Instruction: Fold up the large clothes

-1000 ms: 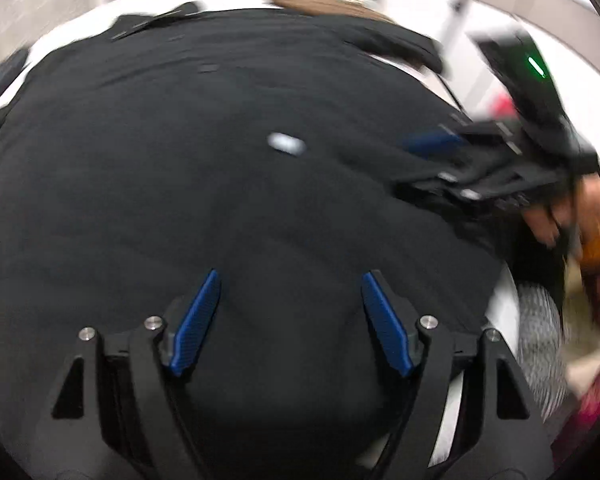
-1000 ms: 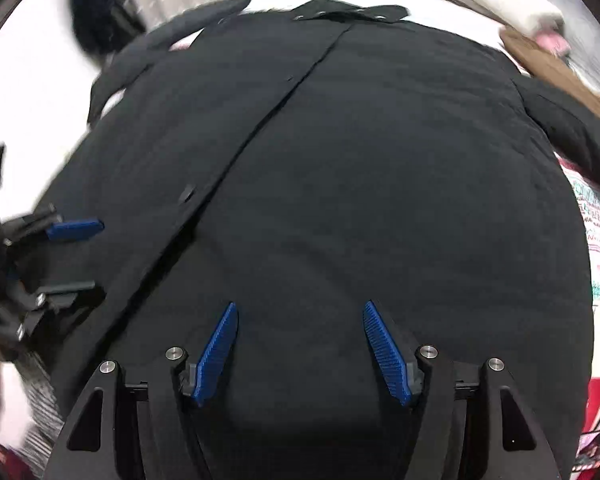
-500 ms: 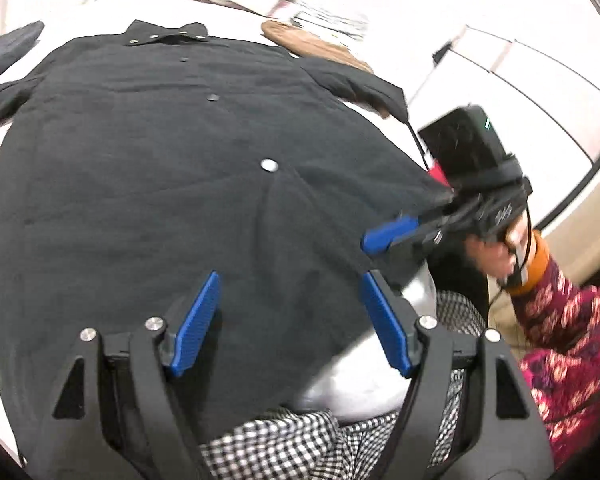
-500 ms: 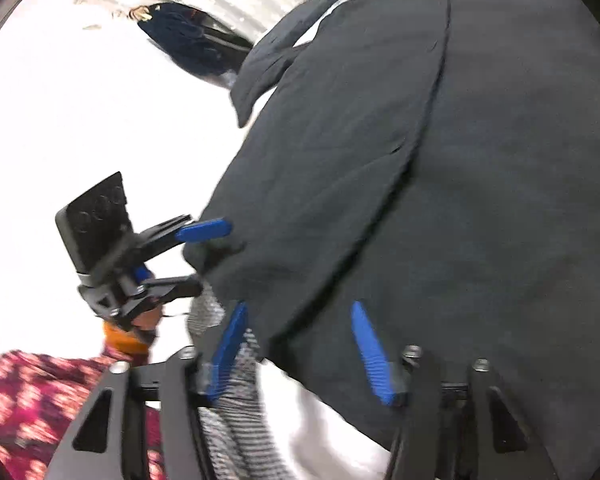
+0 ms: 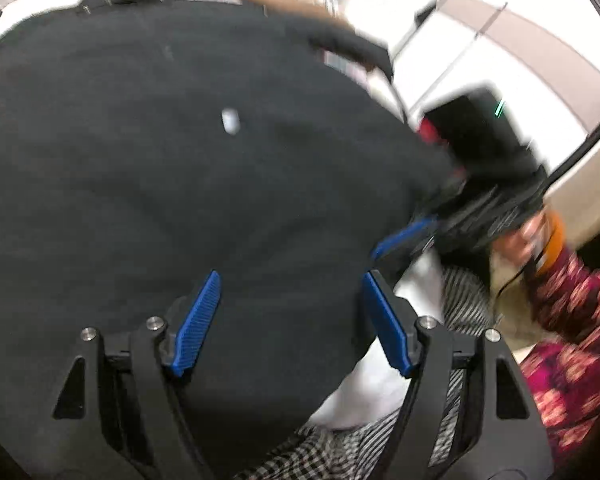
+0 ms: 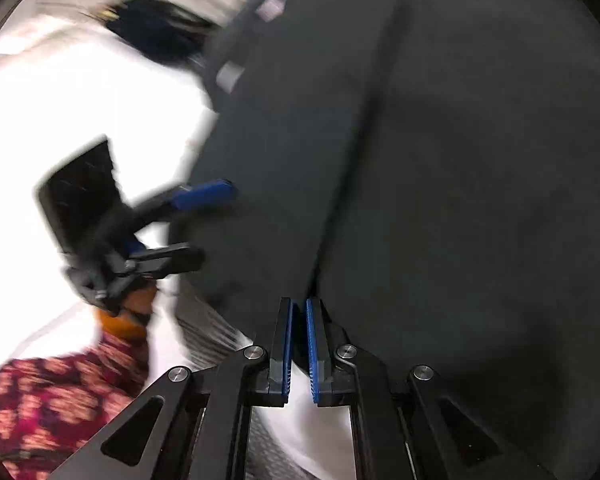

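The black shirt (image 5: pixel 180 184) covers most of the bed; bare white sheet (image 6: pixel 60 128) lies open beside its left edge, where clothes (image 6: pixel 156 36) block the far corner.

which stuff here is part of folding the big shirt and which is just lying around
Part of the job:
- black shirt
- right gripper, shut on the shirt's bottom hem
- left gripper, open over the shirt

Just lying about:
- checked cloth
- brown garment
- dark bag
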Available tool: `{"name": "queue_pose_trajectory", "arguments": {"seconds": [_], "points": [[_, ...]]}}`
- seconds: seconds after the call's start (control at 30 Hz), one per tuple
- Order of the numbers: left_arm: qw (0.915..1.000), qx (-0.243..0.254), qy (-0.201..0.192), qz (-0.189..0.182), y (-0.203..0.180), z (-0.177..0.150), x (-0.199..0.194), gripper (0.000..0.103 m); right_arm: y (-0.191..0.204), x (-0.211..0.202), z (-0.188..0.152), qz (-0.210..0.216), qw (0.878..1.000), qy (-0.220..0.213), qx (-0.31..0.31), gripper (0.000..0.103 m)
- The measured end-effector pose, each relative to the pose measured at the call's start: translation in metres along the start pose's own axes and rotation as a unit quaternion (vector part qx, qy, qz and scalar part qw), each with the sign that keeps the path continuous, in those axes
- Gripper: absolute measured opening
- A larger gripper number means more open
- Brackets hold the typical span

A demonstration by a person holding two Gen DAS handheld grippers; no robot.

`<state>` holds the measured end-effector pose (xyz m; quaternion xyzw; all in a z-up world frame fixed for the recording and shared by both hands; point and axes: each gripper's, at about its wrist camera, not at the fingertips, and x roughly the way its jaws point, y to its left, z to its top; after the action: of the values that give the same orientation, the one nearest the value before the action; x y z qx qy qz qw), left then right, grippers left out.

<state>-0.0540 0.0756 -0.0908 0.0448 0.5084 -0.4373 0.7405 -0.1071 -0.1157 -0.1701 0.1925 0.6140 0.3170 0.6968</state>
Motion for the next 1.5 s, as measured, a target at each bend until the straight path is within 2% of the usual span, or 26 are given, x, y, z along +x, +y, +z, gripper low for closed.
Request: {"name": "queue_pose_trajectory", "arguments": {"seconds": [0.03, 0.07, 0.13, 0.2, 0.3, 0.4, 0.47, 0.57, 0.63, 0.77, 0.83, 0.93, 1.0, 1.1, 1.23, 1.3, 1.4, 1.5], "points": [[0.9995, 0.026, -0.01, 0.014, -0.008, -0.005, -0.001, 0.073, -0.003, -0.002, -0.005, 0.01, 1.0, -0.004, 0.001, 0.006], [0.9993, 0.035, -0.007, 0.012, -0.012, -0.007, -0.003, 0.073, -0.003, -0.009, -0.007, 0.011, 1.0, -0.013, 0.001, 0.007], [0.9996, 0.027, -0.001, -0.002, -0.012, -0.006, -0.01, 0.074, -0.002, -0.022, 0.0, -0.013, 0.999, -0.04, -0.001, 0.009], [1.0, 0.003, -0.005, -0.008, -0.005, -0.002, -0.019, 0.075, 0.001, -0.039, 0.009, -0.041, 0.996, -0.075, -0.015, 0.026], [0.9982, -0.046, -0.035, 0.016, 0.015, 0.005, -0.043, 0.078, 0.01, -0.054, 0.028, -0.114, 0.985, -0.128, -0.033, 0.046], [0.9894, -0.1, -0.089, 0.057, 0.038, 0.007, -0.075, 0.081, 0.021, -0.056, 0.042, -0.18, 0.97, -0.157, -0.044, 0.056], [0.9767, -0.141, -0.131, 0.095, 0.064, 0.007, -0.102, 0.083, 0.022, -0.057, 0.051, -0.198, 0.966, -0.161, -0.046, 0.059], [0.9547, -0.213, -0.156, 0.137, 0.11, 0.006, -0.13, 0.084, 0.013, -0.062, 0.056, -0.197, 0.967, -0.157, -0.035, 0.063], [0.9362, -0.265, -0.172, 0.154, 0.146, 0.001, -0.149, 0.084, 0.014, -0.061, 0.067, -0.203, 0.967, -0.153, -0.026, 0.064], [0.9053, -0.319, -0.205, 0.19, 0.212, -0.007, -0.174, 0.084, 0.022, -0.059, 0.088, -0.22, 0.963, -0.153, -0.023, 0.065], [0.8908, -0.342, -0.227, 0.195, 0.245, -0.012, -0.182, 0.084, 0.024, -0.059, 0.101, -0.22, 0.963, -0.153, -0.02, 0.065], [0.8618, -0.396, -0.25, 0.195, 0.302, -0.023, -0.188, 0.084, 0.028, -0.058, 0.127, -0.223, 0.963, -0.15, -0.02, 0.065], [0.8469, -0.42, -0.26, 0.196, 0.332, -0.027, -0.189, 0.084, 0.033, -0.058, 0.143, -0.232, 0.961, -0.149, -0.027, 0.065], [0.8247, -0.455, -0.28, 0.185, 0.373, -0.034, -0.182, 0.084, 0.04, -0.059, 0.164, -0.249, 0.955, -0.153, -0.041, 0.066], [0.7931, -0.501, -0.316, 0.141, 0.42, -0.051, -0.168, 0.084, 0.041, -0.055, 0.185, -0.243, 0.956, -0.156, -0.05, 0.068], [0.7661, -0.532, -0.344, 0.109, 0.443, -0.062, -0.157, 0.084, 0.037, -0.048, 0.191, -0.242, 0.957, -0.152, -0.048, 0.069], [0.7298, -0.556, -0.389, 0.082, 0.464, -0.077, -0.146, 0.084, 0.029, -0.036, 0.198, -0.243, 0.96, -0.136, -0.042, 0.069], [0.6994, -0.561, -0.437, 0.074, 0.475, -0.087, -0.144, 0.083, 0.018, -0.026, 0.203, -0.253, 0.959, -0.119, -0.036, 0.069]]}}
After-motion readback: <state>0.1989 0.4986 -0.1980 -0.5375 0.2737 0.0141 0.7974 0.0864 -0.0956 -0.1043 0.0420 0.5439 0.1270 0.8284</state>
